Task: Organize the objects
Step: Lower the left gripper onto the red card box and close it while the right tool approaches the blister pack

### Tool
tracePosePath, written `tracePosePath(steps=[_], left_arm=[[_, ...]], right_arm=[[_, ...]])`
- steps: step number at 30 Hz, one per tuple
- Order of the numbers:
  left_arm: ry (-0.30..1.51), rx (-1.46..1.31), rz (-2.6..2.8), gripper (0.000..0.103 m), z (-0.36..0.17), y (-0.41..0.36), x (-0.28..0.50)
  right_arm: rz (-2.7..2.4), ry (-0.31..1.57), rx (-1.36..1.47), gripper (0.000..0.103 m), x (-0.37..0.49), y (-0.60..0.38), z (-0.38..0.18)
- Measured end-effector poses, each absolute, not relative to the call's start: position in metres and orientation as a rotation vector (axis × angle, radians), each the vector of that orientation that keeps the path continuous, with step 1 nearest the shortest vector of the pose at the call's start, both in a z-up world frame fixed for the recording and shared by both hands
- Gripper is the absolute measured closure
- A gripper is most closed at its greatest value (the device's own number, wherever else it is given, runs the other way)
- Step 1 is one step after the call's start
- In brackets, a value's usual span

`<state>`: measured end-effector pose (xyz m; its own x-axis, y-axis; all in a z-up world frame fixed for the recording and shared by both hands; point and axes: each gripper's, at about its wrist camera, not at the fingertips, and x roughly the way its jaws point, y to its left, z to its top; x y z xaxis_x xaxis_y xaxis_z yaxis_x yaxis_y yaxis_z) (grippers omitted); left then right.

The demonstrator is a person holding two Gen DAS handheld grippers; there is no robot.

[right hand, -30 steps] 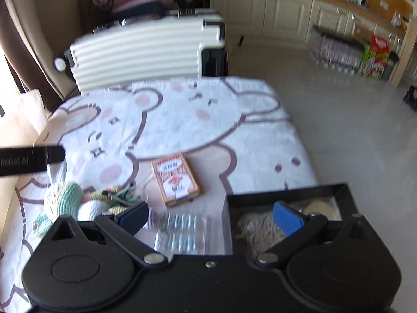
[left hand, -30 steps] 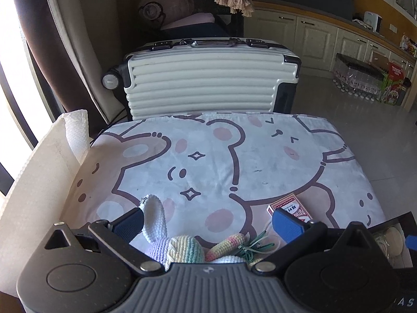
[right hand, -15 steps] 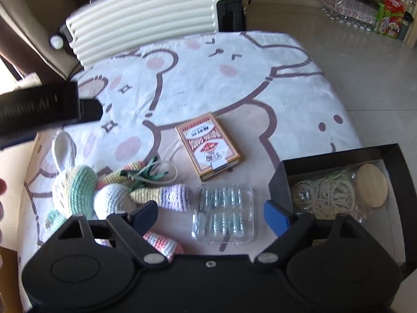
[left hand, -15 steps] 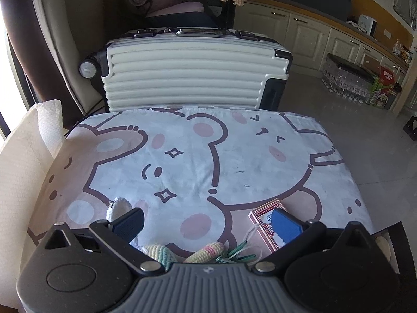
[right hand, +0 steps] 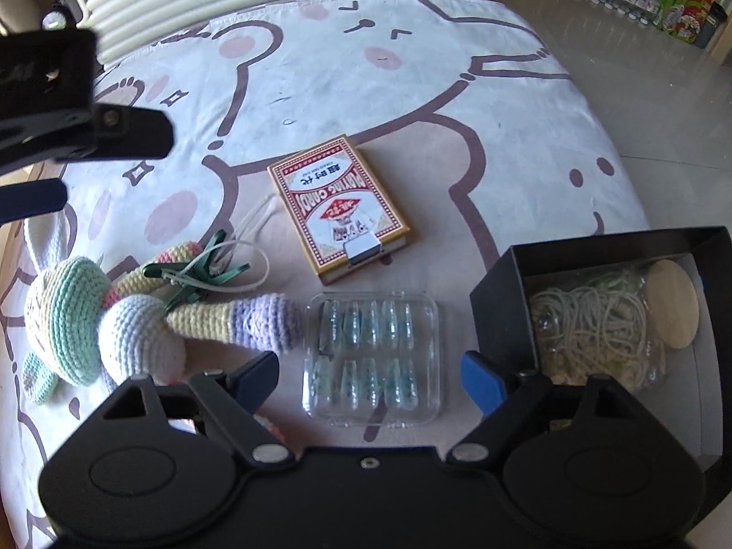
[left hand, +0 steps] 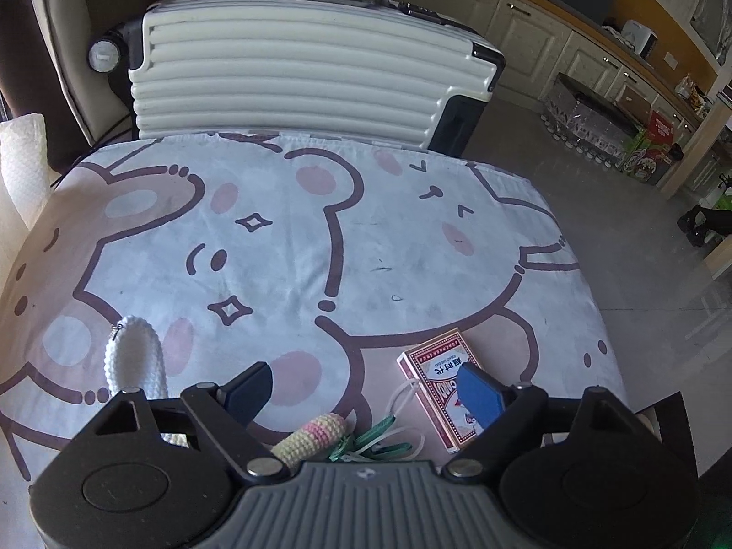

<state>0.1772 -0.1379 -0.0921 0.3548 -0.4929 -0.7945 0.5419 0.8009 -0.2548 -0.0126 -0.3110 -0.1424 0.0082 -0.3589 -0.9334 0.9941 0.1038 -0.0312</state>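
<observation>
Both tongs are dropping closer than before toward the clear plastic blister case (right hand: 371, 357). Right tongs (right hand: 369, 377) are gaping, empty, straddling it; left tongs (left hand: 366, 389) are closing, empty. Beside it, the red card box (right hand: 337, 207) and crocheted pastel doll (right hand: 114, 320) are still awaiting the black box (right hand: 503, 293).

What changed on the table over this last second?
Both tongs sank toward the things. The right tongs now hover, open, over the clear plastic case; the left tongs are closing above the crochet toy, gripping nothing. The card box and black box stayed put.
</observation>
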Motion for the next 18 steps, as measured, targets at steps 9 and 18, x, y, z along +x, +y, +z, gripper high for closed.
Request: tracePosePath(steps=[9,18], left_arm=[[1.019,0.090,-0.718,0.016,-0.110,-0.162,0.182],[1.042,0.075,-0.707,0.016,-0.121,-0.164,0.194]], right_arm=[[-1.288,1.050,0.827,0.015,0.001,-0.315,-0.152],[-1.318,0.989,0.953,0.015,-0.009,-0.322,-0.146]])
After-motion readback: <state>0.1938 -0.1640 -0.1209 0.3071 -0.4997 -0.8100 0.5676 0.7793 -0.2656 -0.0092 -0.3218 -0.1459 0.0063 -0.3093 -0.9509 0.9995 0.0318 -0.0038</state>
